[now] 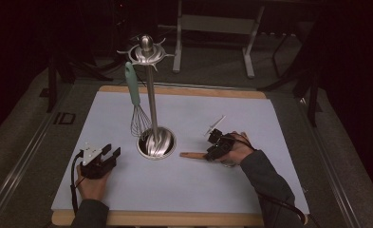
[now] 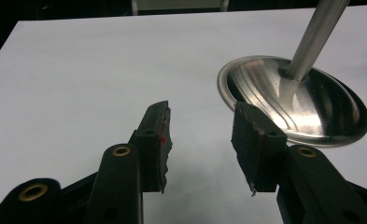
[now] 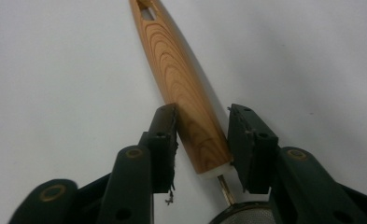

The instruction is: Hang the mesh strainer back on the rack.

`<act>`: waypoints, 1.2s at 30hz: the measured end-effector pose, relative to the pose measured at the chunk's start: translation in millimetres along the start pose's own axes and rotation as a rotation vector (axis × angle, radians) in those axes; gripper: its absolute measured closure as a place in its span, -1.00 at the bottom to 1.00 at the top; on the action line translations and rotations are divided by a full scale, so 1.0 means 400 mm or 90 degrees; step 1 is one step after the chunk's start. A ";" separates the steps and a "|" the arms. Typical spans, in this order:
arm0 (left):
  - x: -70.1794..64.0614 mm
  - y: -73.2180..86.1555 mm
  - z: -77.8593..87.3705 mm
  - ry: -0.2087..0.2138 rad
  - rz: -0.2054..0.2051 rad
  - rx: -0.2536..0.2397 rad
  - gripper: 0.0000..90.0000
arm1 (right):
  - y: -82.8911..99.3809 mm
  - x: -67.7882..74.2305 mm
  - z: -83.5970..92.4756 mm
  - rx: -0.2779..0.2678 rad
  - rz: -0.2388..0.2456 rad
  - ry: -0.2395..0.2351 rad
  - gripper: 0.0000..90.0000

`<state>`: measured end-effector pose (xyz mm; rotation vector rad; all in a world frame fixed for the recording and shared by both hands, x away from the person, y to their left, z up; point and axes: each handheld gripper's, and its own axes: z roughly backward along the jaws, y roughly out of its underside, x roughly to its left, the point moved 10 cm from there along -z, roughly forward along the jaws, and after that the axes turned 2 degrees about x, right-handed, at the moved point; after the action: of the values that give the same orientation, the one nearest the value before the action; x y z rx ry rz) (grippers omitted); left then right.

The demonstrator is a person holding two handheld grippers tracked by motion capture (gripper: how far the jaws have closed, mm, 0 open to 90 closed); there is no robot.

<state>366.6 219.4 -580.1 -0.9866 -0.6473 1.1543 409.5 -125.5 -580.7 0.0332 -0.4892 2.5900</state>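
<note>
A dark room surrounds the table (image 1: 269, 190), whose wooden top is covered by a pale grey-white mat (image 1: 212, 185). Ahead and to the right of my left gripper (image 2: 200, 140) stands a steel utensil stand (image 1: 152, 95), its round dished base (image 2: 321, 107) lying just beyond my right-hand jaw and its pole rising out of the top of my left gripper view. A whisk (image 1: 135, 102) with a pale green handle hangs from the stand's hooked crown. My left jaws are spread apart over bare mat, gripping nothing.

My right gripper (image 3: 202, 140) is lowered over a wooden handle (image 3: 183, 93) that lies on the mat and runs away from me between the jaws. The jaws straddle its near end. The left pad seems to touch the wood, and a gap shows on the right, so they are not yet clenched. Just behind the jaws a thin metal shank leads to a mesh rim (image 3: 239, 212), seemingly a small strainer.
</note>
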 end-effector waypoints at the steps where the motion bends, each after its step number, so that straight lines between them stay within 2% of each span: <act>1: 0.000 0.000 0.000 0.000 0.000 0.000 0.27 | 0.001 0.003 0.001 0.002 0.001 -0.006 0.43; 4: 0.000 0.000 0.000 -0.001 0.000 0.000 0.26 | 0.003 0.011 0.002 0.009 0.010 -0.020 0.47; 6: 0.000 0.000 0.000 -0.001 0.000 0.000 0.26 | 0.007 0.020 -0.001 0.026 0.015 -0.025 0.46; 8: 0.000 0.000 0.000 -0.001 -0.001 0.000 0.26 | 0.007 0.020 -0.005 0.040 0.025 -0.019 0.44; 13: 0.000 0.000 0.000 -0.001 0.000 0.000 0.26 | 0.005 0.023 -0.007 0.066 0.021 -0.024 0.43; 15: 0.000 0.000 0.000 -0.001 0.000 0.000 0.26 | 0.008 0.023 -0.011 0.079 0.021 -0.019 0.40; 18: 0.000 0.000 0.000 -0.001 -0.001 -0.001 0.26 | 0.026 0.017 -0.031 0.122 0.029 0.001 0.39; 20: 0.000 0.000 0.000 -0.001 -0.001 0.000 0.26 | 0.025 0.013 -0.029 0.117 0.017 0.007 0.45; 22: 0.000 0.000 0.000 -0.001 -0.002 0.000 0.26 | 0.025 0.004 -0.023 0.115 -0.016 0.023 0.57; 24: 0.000 0.000 0.000 -0.001 -0.001 0.000 0.26 | 0.027 0.002 -0.021 0.107 -0.038 0.012 0.57; 26: 0.000 0.000 0.000 -0.002 -0.002 0.001 0.26 | 0.028 0.006 -0.021 0.097 -0.046 -0.005 0.58; 28: 0.000 0.000 0.000 -0.002 -0.002 0.001 0.26 | 0.025 0.005 -0.021 0.087 -0.055 -0.003 0.58; 35: 0.000 0.000 0.000 -0.002 -0.002 0.001 0.26 | 0.000 0.014 -0.007 0.039 -0.053 -0.009 0.58; 36: 0.000 0.000 0.000 -0.002 -0.002 0.001 0.26 | -0.011 0.017 0.004 0.022 -0.056 -0.005 0.58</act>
<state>366.6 219.3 -580.1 -0.9831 -0.6502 1.1538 405.4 -119.2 -577.0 0.0752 -0.4352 2.5136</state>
